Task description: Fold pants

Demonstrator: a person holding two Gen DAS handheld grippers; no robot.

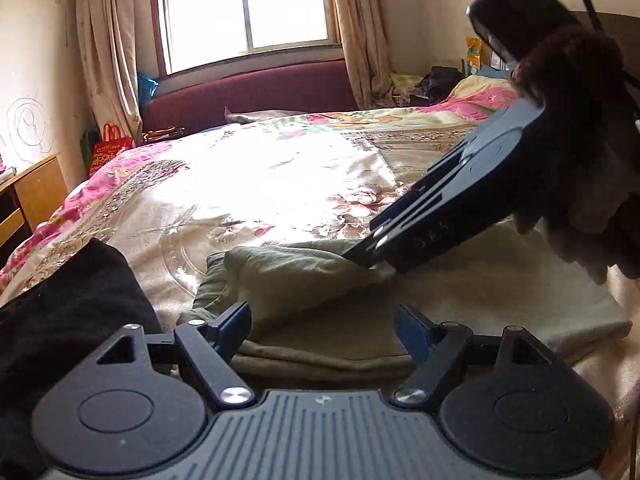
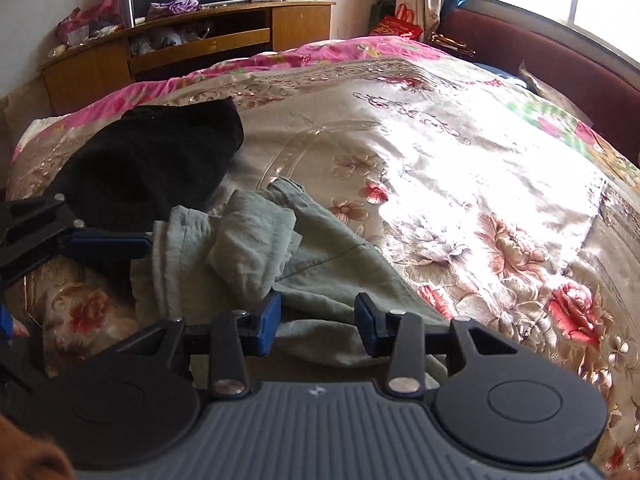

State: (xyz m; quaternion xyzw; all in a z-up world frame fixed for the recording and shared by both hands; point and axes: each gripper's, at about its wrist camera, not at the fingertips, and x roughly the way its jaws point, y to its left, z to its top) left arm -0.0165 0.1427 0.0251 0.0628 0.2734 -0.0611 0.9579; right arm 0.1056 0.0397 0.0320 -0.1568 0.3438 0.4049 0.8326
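Note:
Olive-green pants [image 1: 360, 304] lie partly folded on the floral bedspread, with a loose bunched end toward the left; they also show in the right wrist view [image 2: 288, 248]. My left gripper [image 1: 324, 330] is open just above the near edge of the pants, holding nothing. My right gripper [image 2: 318, 320] is open low over the pants. In the left wrist view the right gripper [image 1: 372, 258] comes in from the right, its tip touching the raised fold. The left gripper's fingers [image 2: 108, 244] show at the left of the right wrist view.
A black garment [image 1: 68, 312] lies on the bed left of the pants, also in the right wrist view [image 2: 156, 160]. The floral bedspread [image 2: 460, 184] stretches beyond. A maroon headboard [image 1: 256, 92], a window and a wooden TV cabinet [image 2: 180, 48] stand around the bed.

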